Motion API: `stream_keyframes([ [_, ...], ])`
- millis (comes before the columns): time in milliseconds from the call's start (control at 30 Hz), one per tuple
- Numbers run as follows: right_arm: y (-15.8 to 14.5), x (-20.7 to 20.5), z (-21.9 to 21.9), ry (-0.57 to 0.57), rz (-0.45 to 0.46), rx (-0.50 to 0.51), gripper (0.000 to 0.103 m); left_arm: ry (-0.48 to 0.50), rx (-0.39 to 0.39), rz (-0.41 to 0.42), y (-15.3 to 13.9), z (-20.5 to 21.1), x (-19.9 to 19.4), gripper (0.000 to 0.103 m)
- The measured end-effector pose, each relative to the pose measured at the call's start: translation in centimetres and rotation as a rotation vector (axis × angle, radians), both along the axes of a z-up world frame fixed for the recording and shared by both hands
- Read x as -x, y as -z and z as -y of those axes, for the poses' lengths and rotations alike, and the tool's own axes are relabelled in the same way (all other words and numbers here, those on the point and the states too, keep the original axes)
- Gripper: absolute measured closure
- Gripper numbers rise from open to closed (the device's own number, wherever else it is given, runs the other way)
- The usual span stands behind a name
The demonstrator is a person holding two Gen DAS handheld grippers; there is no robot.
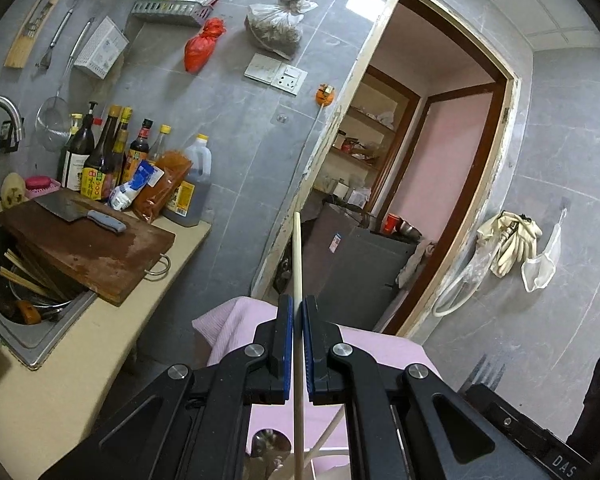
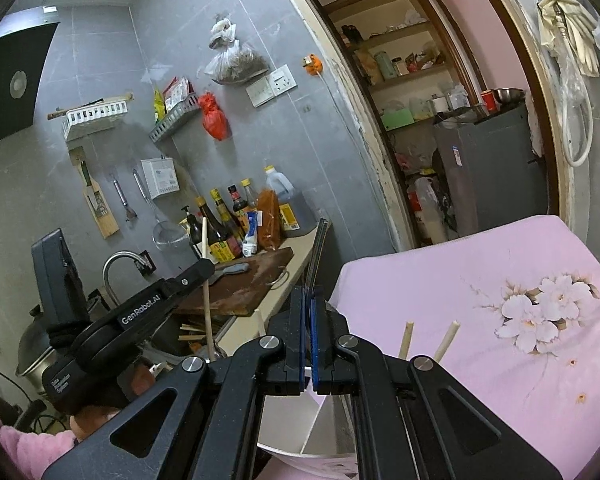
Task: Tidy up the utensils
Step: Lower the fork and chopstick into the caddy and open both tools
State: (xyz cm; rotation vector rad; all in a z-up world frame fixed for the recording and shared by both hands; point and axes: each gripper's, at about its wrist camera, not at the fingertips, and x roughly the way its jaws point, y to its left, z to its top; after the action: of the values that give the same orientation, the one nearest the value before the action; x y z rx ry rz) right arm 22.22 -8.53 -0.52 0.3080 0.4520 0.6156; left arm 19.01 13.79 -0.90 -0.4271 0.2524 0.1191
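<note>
In the left wrist view, our left gripper (image 1: 298, 312) is clenching a pale wooden chopstick (image 1: 297, 256) that is standing upright between its blue pads (image 1: 288, 344), above the pink cloth (image 1: 236, 320) and right of the cutting board (image 1: 88, 248) with its cleaver (image 1: 76, 210). In the right wrist view, our right gripper (image 2: 309, 300) is pinching a thin dark utensil (image 2: 318, 248) pointing up over the white holder (image 2: 300, 424), where two more wooden sticks (image 2: 406, 340) are poking up, while the left gripper (image 2: 204, 270) is holding its chopstick (image 2: 205, 240) near the sink (image 2: 196, 332).

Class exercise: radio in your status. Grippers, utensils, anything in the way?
Left gripper shut on pale chopstick. Right gripper shut on dark utensil. Two chopsticks stand in holder below. Nothing obstructing.
</note>
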Motion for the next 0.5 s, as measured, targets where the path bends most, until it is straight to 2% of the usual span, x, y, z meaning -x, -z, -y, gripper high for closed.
stream_keyframes([
  [267,0.2,-0.1,0.0,0.001,-0.006,-0.001,0.1,-0.03,-0.072,0.036,0.3,1.6,0.5,0.098],
  [500,0.4,0.0,0.1,-0.001,-0.006,0.001,0.1,-0.059,-0.079,0.053,0.7,1.7,0.4,0.098],
])
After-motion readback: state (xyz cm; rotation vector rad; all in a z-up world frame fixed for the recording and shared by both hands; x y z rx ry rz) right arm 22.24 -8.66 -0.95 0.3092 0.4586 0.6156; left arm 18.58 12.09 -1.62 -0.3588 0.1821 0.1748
